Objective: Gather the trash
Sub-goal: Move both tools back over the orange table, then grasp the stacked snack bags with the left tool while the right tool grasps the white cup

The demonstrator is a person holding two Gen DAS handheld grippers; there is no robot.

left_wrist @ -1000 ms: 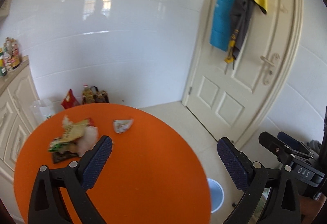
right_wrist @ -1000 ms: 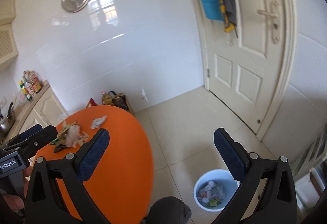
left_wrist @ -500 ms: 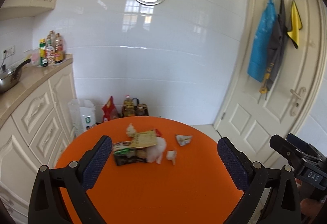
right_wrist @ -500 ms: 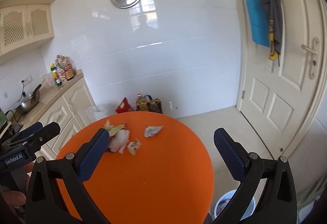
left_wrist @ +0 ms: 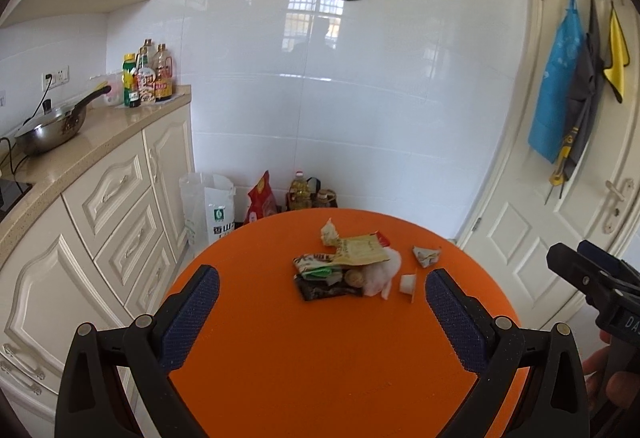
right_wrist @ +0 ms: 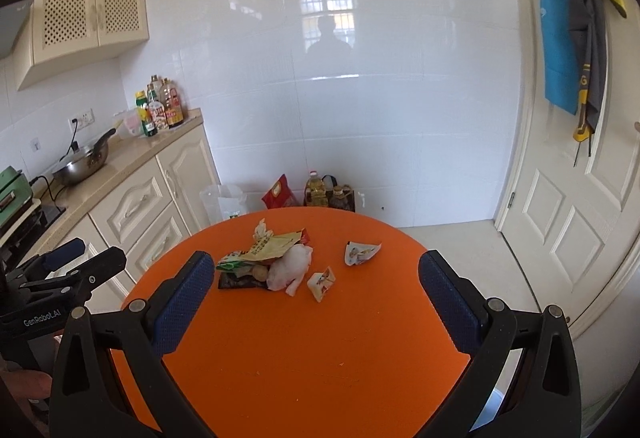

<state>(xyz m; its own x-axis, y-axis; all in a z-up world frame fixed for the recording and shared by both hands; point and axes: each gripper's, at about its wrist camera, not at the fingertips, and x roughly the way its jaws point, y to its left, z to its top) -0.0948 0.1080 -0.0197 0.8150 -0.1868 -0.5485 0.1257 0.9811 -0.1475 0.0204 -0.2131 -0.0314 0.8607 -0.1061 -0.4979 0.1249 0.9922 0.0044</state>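
A pile of trash (left_wrist: 344, 270) lies on the far half of a round orange table (left_wrist: 320, 358): snack wrappers, a white crumpled tissue (left_wrist: 380, 272), and a small white cup (left_wrist: 407, 284). A crumpled wrapper (left_wrist: 426, 256) lies apart to the right. The pile (right_wrist: 266, 262), a small wrapper (right_wrist: 322, 280) and the separate wrapper (right_wrist: 360, 252) also show in the right wrist view. My left gripper (left_wrist: 320, 314) is open and empty, above the table's near side. My right gripper (right_wrist: 316, 306) is open and empty, likewise short of the pile.
Cream cabinets and a counter (left_wrist: 80, 158) with a wok and bottles stand at the left. Bags and oil bottles (left_wrist: 296, 194) sit on the floor behind the table. A door (left_wrist: 580, 198) with hanging aprons is at the right. A bin's pale blue edge (right_wrist: 490, 414) shows under the right gripper.
Both views swung left and levelled from the door and floor bin toward the table; the trash pile now sits centred between each gripper's open fingers.
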